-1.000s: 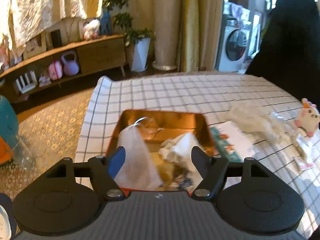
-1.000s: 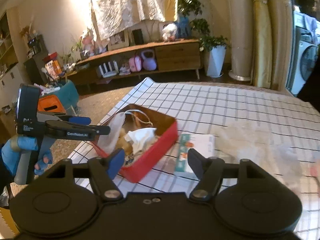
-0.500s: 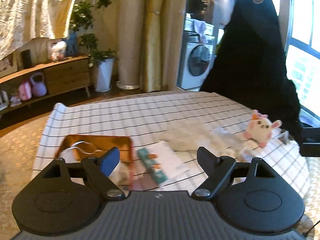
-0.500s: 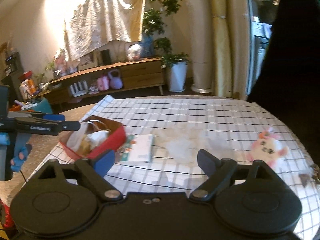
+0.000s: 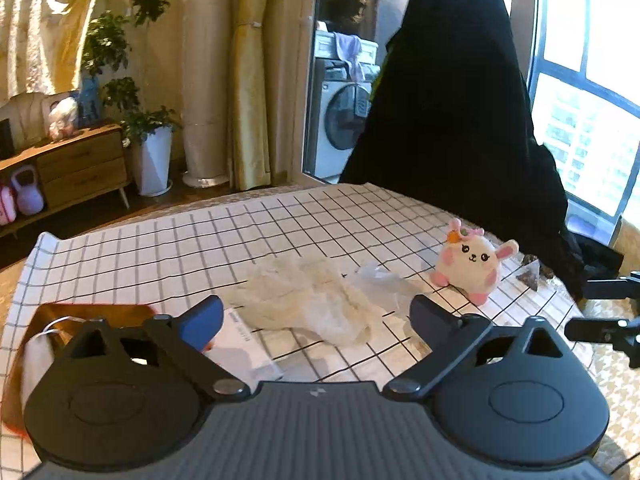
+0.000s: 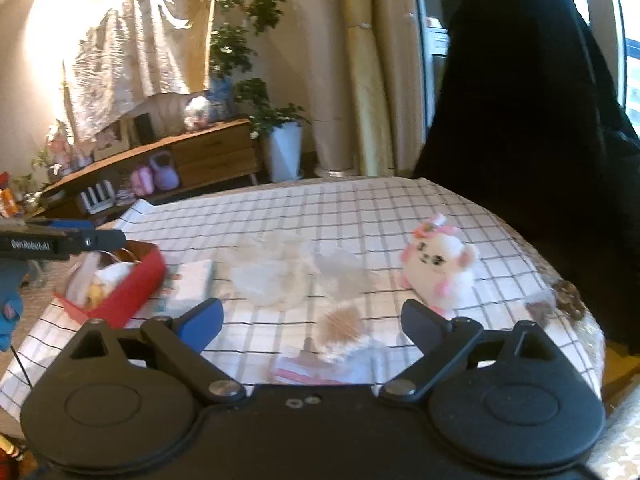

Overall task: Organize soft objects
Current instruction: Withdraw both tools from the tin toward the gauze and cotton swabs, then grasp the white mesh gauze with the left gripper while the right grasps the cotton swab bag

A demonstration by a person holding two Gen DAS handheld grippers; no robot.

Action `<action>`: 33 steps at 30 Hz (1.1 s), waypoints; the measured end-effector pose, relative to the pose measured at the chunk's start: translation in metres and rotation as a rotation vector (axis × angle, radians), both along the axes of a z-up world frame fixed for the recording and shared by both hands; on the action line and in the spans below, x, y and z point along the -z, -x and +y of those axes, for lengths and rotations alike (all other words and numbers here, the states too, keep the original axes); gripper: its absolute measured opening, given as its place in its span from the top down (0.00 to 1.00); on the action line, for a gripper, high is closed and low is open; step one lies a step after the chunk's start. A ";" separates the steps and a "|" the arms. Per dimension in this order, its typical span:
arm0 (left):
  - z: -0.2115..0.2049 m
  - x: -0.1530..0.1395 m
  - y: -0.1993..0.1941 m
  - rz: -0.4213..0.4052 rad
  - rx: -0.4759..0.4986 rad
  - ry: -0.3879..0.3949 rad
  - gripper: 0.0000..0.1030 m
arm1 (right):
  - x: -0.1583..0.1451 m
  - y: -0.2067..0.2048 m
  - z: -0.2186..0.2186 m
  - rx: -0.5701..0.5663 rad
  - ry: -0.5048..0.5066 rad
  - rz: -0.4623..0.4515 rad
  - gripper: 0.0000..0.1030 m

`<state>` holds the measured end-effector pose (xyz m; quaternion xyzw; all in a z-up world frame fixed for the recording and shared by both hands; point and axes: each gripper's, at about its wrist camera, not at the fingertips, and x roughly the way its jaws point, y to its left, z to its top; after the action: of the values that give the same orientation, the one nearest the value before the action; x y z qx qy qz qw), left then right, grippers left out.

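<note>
Left wrist: plush bunny (image 5: 472, 265) beside crumpled gauze (image 5: 316, 300)

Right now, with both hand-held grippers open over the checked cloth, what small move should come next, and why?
Probably ease the left hand-held gripper forward and down onto the crumpled white cloth. Its open jaws already frame that cloth, it holds nothing, and the red box that already holds soft items sits just to its left.

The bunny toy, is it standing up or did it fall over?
Standing up. The bunny toy sits on its pink feet on the checked tablecloth, face forward, ears and bow on top.
</note>
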<state>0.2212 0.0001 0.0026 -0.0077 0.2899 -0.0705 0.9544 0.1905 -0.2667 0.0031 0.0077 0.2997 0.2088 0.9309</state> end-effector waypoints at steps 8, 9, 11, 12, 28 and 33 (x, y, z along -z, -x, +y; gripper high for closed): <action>-0.031 0.030 -0.046 0.057 0.001 -0.022 0.00 | 0.037 -0.018 -0.011 0.010 0.028 0.040 0.04; -0.033 0.034 -0.051 0.065 -0.004 -0.015 0.00 | 0.041 -0.022 -0.010 -0.002 0.032 0.052 0.04; -0.035 0.042 -0.062 0.083 -0.010 0.010 0.00 | 0.048 -0.028 -0.007 -0.017 0.054 0.069 0.04; -0.038 0.046 -0.068 0.095 -0.008 0.022 0.00 | 0.052 -0.032 -0.006 -0.020 0.064 0.074 0.04; -0.064 0.105 -0.132 0.185 -0.073 -0.039 0.00 | 0.086 -0.084 0.008 -0.092 0.079 0.160 0.04; -0.065 0.122 -0.149 0.223 -0.079 -0.062 0.00 | 0.096 -0.101 0.019 -0.106 0.108 0.174 0.06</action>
<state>0.3698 -0.0649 -0.1189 0.0024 0.3959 -0.0228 0.9180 0.2917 -0.2476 -0.0927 -0.0400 0.3903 0.2400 0.8880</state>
